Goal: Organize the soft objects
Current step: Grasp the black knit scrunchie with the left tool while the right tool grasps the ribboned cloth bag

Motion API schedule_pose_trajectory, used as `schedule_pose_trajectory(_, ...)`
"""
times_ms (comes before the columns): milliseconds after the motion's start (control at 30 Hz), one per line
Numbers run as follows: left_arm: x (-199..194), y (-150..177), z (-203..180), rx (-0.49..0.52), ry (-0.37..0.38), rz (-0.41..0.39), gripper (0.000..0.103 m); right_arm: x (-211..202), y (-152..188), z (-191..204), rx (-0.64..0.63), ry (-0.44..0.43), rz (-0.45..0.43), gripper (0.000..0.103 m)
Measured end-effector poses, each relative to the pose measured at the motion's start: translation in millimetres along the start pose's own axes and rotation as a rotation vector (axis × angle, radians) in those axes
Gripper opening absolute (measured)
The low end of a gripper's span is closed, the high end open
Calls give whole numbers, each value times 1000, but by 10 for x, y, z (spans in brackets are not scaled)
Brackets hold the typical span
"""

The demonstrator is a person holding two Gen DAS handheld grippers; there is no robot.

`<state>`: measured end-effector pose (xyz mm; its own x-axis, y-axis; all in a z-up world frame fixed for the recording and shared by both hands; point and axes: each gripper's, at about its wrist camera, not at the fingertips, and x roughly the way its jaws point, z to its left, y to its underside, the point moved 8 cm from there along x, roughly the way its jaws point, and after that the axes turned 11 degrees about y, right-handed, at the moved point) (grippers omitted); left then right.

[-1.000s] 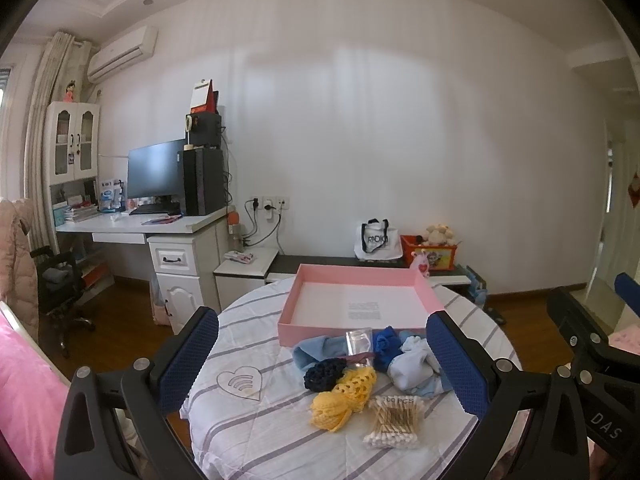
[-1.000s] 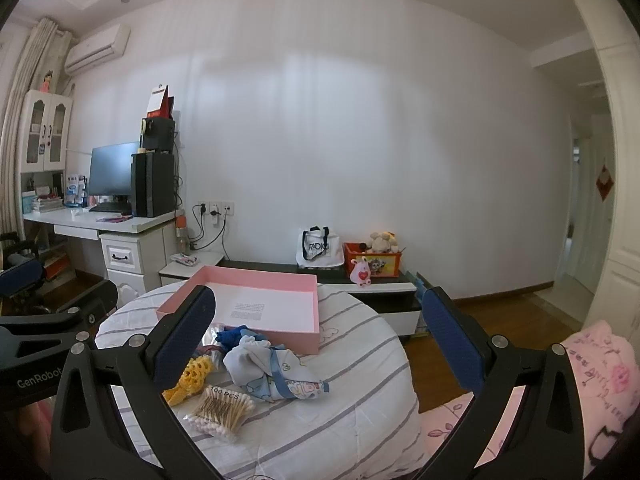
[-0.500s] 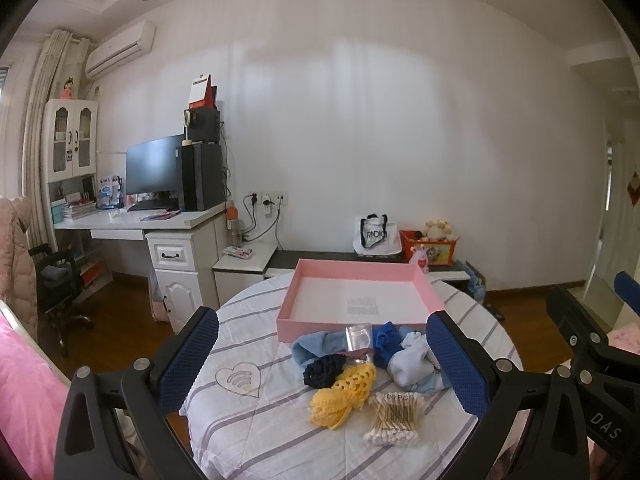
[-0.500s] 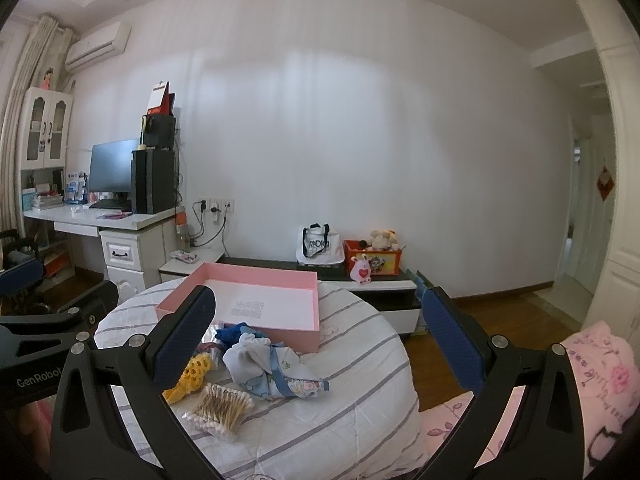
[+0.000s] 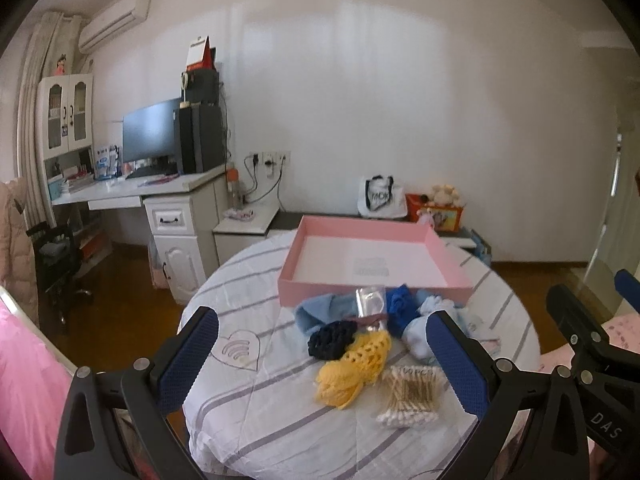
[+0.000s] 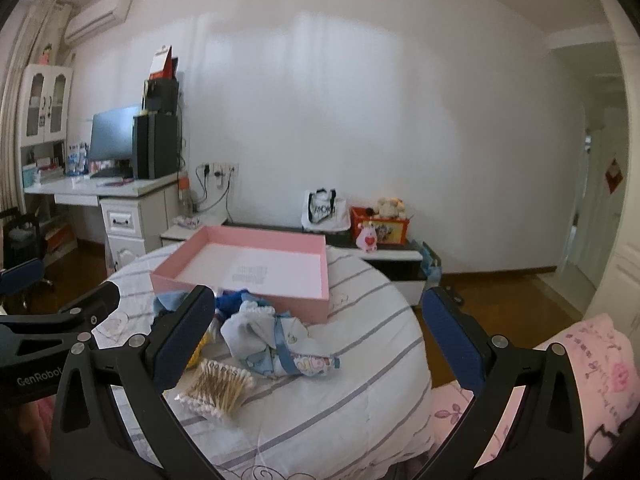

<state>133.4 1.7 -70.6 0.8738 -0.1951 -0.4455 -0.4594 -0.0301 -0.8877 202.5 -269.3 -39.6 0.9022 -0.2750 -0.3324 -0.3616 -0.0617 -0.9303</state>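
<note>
**Soft things heaped in front of a pink box**

Round and draped in a white striped cloth, the counter [image 5: 248,396] fills the lower middle of both views, with a white desk and a dark monitor [image 5: 150,136] against the wall at the left of the frame. An open pink box [image 5: 374,264] sits at the far side of the counter, nothing in it but a printed sheet.

Just in front of the box lies the heap of soft things: a light blue cloth [image 5: 320,312], a dark blue bundle [image 5: 400,306], a black knitted piece [image 5: 332,339] touching a yellow crocheted piece [image 5: 352,368], and pale blue baby clothes [image 6: 272,340] at the right of the pile. A small clear packet [image 5: 370,302] rests on top of the heap. A bundle of cotton swabs [image 5: 412,396] lies nearest the camera, just beside the yellow piece.

The left gripper [image 5: 324,364] hovers above the near edge of the counter, its blue-padded fingers [image 5: 188,360] spread wide and holding nothing. The right gripper [image 6: 320,340] hangs at the same height to its right, fingers [image 6: 452,340] likewise wide apart and empty.
</note>
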Motion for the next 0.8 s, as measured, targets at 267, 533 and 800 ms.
schedule_pose_trajectory(267, 326, 59, 57, -18, -10, 127, 103, 318, 247, 121, -33, 1, 97, 103)
schedule_pose_trajectory(533, 628, 154, 79, -25, -28, 232, 103, 617, 514, 220, -58, -9, 205, 103)
schedule_pose_trajectory(800, 871, 238, 184, -66, 21, 302, 103, 825, 711, 315, -68, -78, 294, 103)
